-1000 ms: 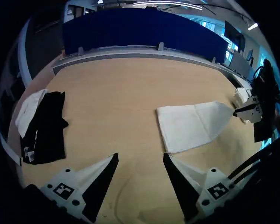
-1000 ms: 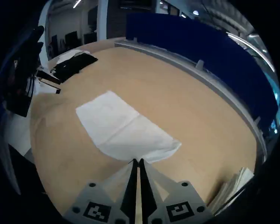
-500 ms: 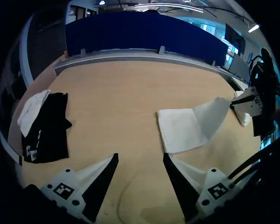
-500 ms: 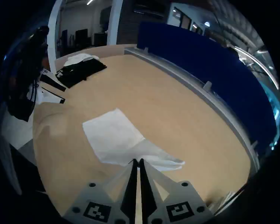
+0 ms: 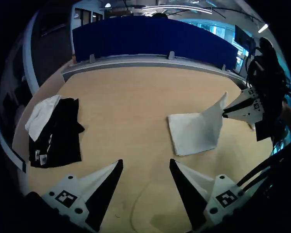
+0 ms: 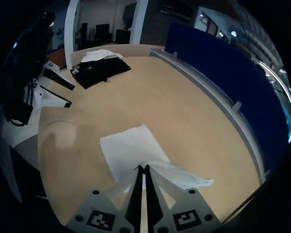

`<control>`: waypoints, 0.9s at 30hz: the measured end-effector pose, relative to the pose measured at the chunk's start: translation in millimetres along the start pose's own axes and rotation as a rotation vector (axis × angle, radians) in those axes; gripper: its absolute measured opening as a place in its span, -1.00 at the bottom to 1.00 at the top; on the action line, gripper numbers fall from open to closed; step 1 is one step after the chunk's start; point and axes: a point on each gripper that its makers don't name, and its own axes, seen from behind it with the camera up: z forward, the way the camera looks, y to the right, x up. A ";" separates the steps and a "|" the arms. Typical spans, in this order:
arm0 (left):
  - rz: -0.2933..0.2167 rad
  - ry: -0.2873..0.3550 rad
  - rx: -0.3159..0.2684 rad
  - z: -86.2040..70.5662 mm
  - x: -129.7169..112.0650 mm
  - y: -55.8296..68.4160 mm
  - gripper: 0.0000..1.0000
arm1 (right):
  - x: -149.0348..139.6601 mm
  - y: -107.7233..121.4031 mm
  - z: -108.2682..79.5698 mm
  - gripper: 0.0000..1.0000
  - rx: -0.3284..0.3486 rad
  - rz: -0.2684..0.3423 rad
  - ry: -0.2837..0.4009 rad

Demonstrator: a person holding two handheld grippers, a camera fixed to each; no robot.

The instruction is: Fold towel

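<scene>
1. My right gripper [image 6: 142,167] has its fingers clenched on a corner of the white towel [image 6: 134,149], holding that end raised above the rest.
2. The towel's other part lies flat on the wooden tabletop [image 5: 137,97].
3. My left gripper [image 5: 145,161] hovers near the towel, fingers released and empty.
4. A black garment [image 5: 54,132] lies well apart from the towel.

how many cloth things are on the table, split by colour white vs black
white: 2, the towel with one corner lifted, and a white cloth lying at the edge of the dark one
black: 1, a black garment
total: 3
</scene>
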 end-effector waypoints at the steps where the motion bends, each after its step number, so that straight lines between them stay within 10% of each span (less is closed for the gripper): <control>1: -0.003 0.001 0.003 -1.7 -0.5 -1.6 0.77 | 3.2 -4.6 5.9 -0.91 0.010 -0.005 -0.001; 15: -0.044 -0.001 0.031 -11.1 -13.8 -18.8 0.77 | 8.8 -71.6 91.8 -0.91 0.136 0.008 -0.019; 22: -0.042 0.000 0.023 -9.1 -12.8 -17.6 0.77 | 6.6 -73.8 97.0 -0.85 0.149 0.049 -0.014; 27: -0.036 0.000 0.016 -5.4 -10.4 -16.0 0.77 | 10.6 -71.4 90.4 -0.37 0.154 0.070 0.007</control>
